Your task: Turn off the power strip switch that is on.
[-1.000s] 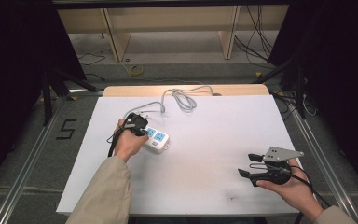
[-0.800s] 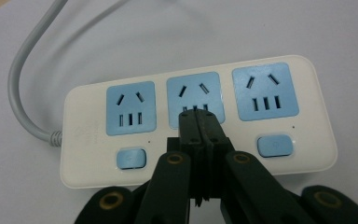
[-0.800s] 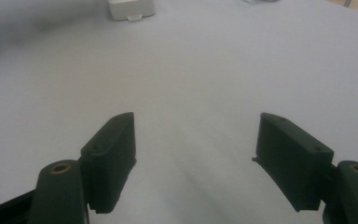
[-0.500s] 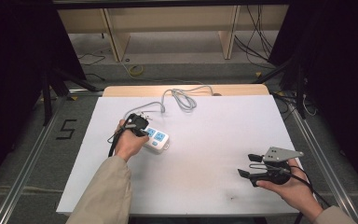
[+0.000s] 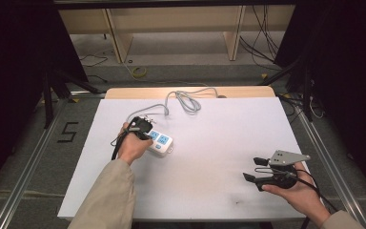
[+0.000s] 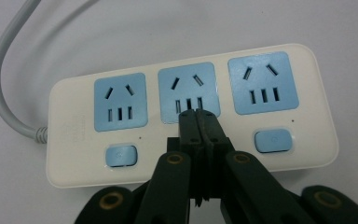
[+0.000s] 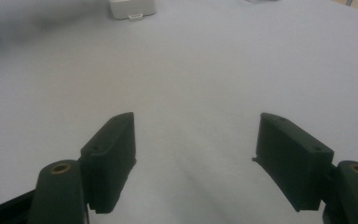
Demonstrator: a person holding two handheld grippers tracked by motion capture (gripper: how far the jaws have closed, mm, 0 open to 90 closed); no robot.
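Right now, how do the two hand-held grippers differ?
The left hand-held gripper has its jaws shut, tips at the power strip's middle socket; the right hand-held gripper has its jaws wide open, over bare white table, well apart from the strip. Both have black jaws.

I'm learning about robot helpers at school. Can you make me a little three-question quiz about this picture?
1. True or false: the left gripper has its fingers shut together.
2. How many blue sockets does the power strip have? A) two B) three C) four
3. Which socket do the left gripper's fingers point at: the middle one or an end one?

Key:
1. True. The fingers are pressed together with nothing between them.
2. B, three.
3. The middle socket.
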